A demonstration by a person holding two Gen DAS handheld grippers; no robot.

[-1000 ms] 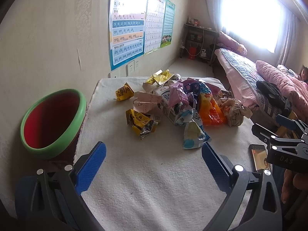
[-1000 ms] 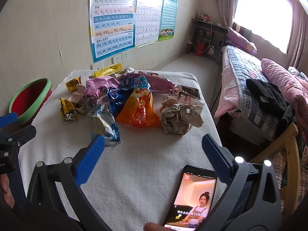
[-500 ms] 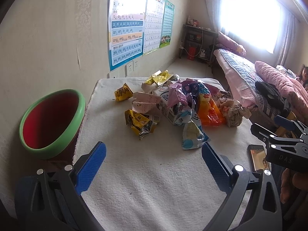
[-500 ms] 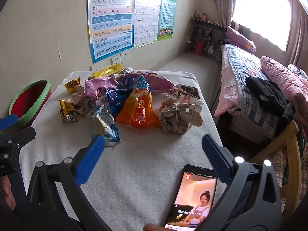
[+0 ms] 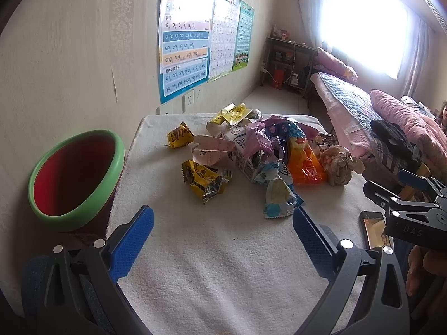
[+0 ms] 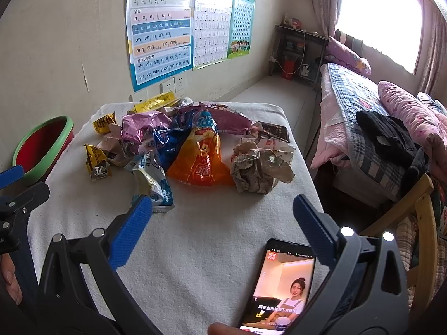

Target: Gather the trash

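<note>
The risk lies in the pile itself: the wrappers overlap loosely, so a pinch on one crinkled edge could drag its neighbours across the desk [image 5: 223, 265] or let a slick foil slip free before it reaches the red bin with the green rim [image 5: 75, 178], which stands off the desk's left edge. The phone [image 6: 282, 287] lies at the near right corner, close under the right tool [image 6: 222, 223], and could be knocked.

Both the left tool [image 5: 223, 229] and the right one are spread wide and carry nothing, hanging short of the pile.

The trash sits mid-desk: yellow snack wrappers [image 5: 205, 177], a crushed milk carton [image 5: 240, 153], an orange bag [image 6: 201, 162], a pale blue-and-white packet [image 6: 153, 184] nearest, and a crumpled brown paper ball [image 6: 259, 167] at the right.
</note>
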